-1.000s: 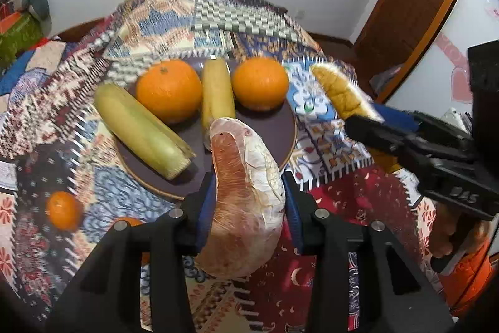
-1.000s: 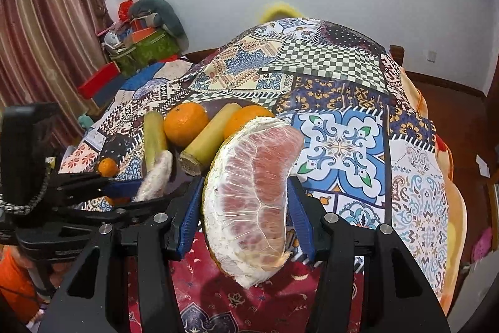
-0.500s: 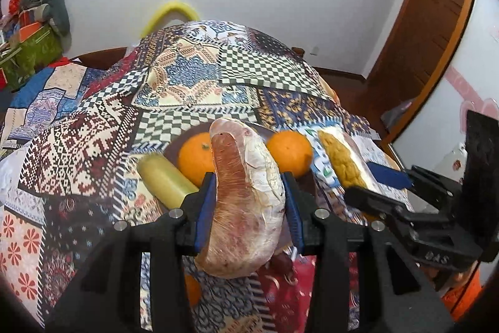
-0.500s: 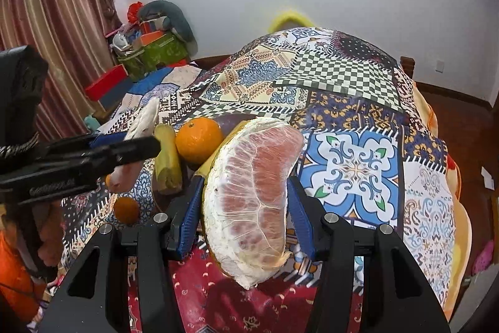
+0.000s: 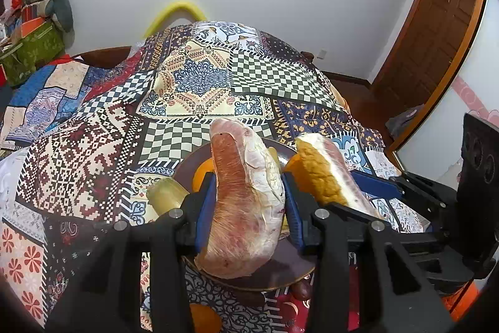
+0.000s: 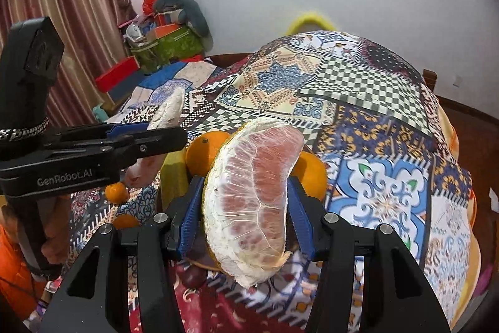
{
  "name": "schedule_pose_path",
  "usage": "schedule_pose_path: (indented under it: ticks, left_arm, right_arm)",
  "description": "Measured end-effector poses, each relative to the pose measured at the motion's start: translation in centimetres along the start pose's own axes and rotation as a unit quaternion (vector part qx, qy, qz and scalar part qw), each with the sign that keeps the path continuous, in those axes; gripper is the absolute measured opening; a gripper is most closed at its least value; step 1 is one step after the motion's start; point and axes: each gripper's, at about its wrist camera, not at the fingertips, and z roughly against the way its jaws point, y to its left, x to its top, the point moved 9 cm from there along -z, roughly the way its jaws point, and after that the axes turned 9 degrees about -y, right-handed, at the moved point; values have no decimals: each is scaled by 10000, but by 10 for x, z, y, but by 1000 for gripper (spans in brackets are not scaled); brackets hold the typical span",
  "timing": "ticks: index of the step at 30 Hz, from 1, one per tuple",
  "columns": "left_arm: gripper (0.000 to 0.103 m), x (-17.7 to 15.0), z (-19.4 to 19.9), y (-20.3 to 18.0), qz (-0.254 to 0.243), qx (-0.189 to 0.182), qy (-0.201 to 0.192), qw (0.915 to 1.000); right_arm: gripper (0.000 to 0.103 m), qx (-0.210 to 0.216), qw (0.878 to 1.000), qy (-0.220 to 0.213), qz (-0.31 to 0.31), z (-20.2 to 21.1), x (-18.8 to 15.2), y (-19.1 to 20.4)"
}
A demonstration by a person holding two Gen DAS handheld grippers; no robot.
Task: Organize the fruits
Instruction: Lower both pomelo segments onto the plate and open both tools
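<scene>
Pomelo wedges are held in both grippers above a patchwork cloth [image 5: 93, 164]. A peeled pomelo segment [image 5: 246, 202] is pinched between the blue pads of the left gripper [image 5: 246, 208], its pointed tip raised toward 12 o'clock. In the left wrist view, a dark plate [image 5: 280, 273] is seen under and behind this segment, with an orange [image 5: 202, 177] at about 10 o'clock of the grip and a pale green-yellow stalk piece [image 5: 167, 195] at 9 o'clock. A pomelo wedge with rind [image 6: 252, 202] is clamped by the right gripper [image 6: 246, 214], the pads pressed on its two sides and the pink flesh turned to the camera. In the right wrist view, two oranges are partly hidden behind the wedge, one at 11 o'clock [image 6: 205, 155] and one at 2 o'clock [image 6: 310, 177]. A small orange [image 6: 117, 192] lies on the cloth at 9 o'clock, below the left gripper.
</scene>
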Motion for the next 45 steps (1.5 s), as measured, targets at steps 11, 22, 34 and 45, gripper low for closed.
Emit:
schedule_pose_path:
  ticks: [11, 22, 34, 45]
  left_arm:
    - [41, -3, -16, 3, 30, -23, 123, 9999]
    - [41, -9, -28, -9, -6, -148, 300, 9994]
    - [41, -7, -16, -12, -133, -18, 171, 9998]
    - [41, -4, 31, -10, -198, 147, -111, 9996]
  right_arm:
    - [51, 131, 9994, 307, -29, -17, -13, -4]
    - [51, -2, 9997, 228, -106, -1, -11, -16]
    - [51, -84, 9996, 170, -185, 10, -11, -22]
    - [51, -125, 9998, -45, -127, 33, -1, -8]
